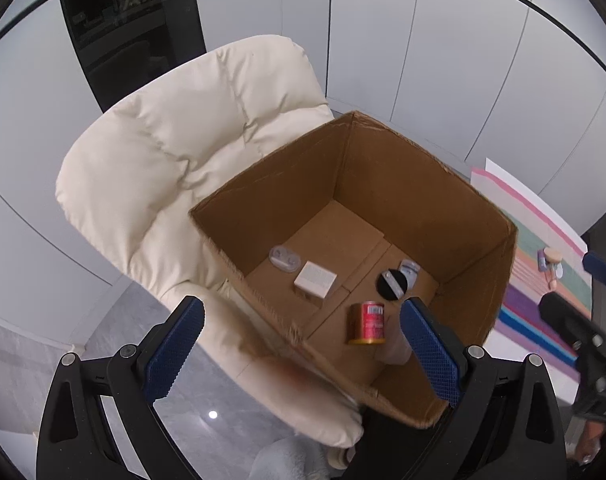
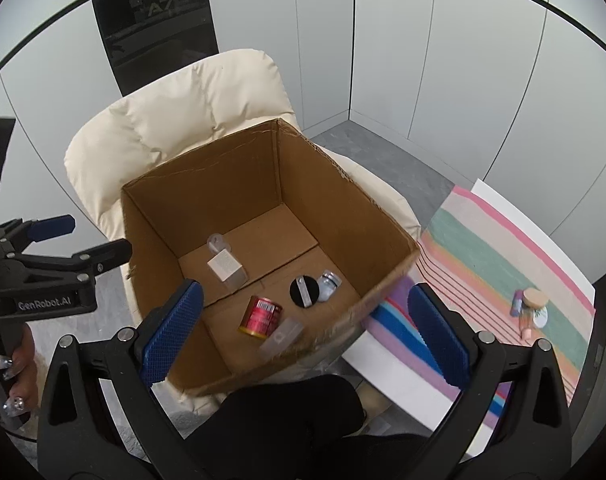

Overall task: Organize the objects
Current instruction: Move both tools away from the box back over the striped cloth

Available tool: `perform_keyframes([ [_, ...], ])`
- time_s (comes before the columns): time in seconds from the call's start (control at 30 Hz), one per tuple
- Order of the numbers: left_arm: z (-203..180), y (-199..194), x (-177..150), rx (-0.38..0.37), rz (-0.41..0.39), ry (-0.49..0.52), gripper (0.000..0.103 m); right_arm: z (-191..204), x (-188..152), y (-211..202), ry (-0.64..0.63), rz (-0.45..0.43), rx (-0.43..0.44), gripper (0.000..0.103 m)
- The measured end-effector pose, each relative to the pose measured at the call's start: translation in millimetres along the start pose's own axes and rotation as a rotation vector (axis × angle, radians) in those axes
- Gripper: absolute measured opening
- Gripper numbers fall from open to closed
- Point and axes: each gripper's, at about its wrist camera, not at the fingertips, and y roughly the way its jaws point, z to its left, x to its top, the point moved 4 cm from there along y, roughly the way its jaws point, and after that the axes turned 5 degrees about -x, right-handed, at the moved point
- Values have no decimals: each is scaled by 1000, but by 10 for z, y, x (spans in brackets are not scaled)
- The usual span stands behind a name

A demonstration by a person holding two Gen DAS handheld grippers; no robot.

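Cardboard box (image 2: 343, 208) is seen standing open on a cream padded chair (image 1: 175, 152), with several items already lying on its floor: a red can (image 2: 261, 315) on its side, a white block (image 2: 225, 269), a black disc (image 2: 304, 291) with a small silver jar (image 2: 329, 285) touching it, a clear lidded case (image 1: 283, 258) towards the far corner, and a translucent pale piece (image 2: 283, 335) against the near wall. Both tools are held above the near edge of the box. Left gripper (image 1: 303, 344) is spread wide with nothing between its blue pads (image 1: 175, 350); right gripper (image 2: 299, 334) is likewise spread wide and empty.

Remaining objects appear to be a small cluster on the striped mat (image 2: 483, 240) to the right: a cork-lidded jar (image 2: 534, 308) with a small purple tube (image 2: 516, 303) just beside it; more cannot be told at this size.

Step judged in hand: the next pick from the mat, most likely by the right gripper, since it is nearer. For a clean grab, the jar should be approached from above with the pads kept wide, centred on its body below the cork, and closed only once the tube is outside the pads. A tip-over is the likely risk, as the jar is upright and crowded.
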Motion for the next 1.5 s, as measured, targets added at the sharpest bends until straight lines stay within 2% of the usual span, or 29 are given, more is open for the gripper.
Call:
perform_keyframes([
  [0.27,69,-246,-384,-7,1,-9,99,9,-282,-290,19,1,1,103],
  [0.4,74,-364,-579,37,-10,5,99,14,-464,-381,29,19,6,103],
  [0.57,100,-384,-750,-6,22,-30,99,-9,-610,-457,44,27,4,103],
  [0.93,7,-308,-755,5,26,15,99,-124,-653,-498,81,17,-15,103],
  [1.17,-104,-256,-700,-37,35,20,99,-305,-715,-525,128,19,-40,103],
  [1.5,-816,-161,-594,-121,40,150,99,-830,-906,-767,211,9,-131,103],
])
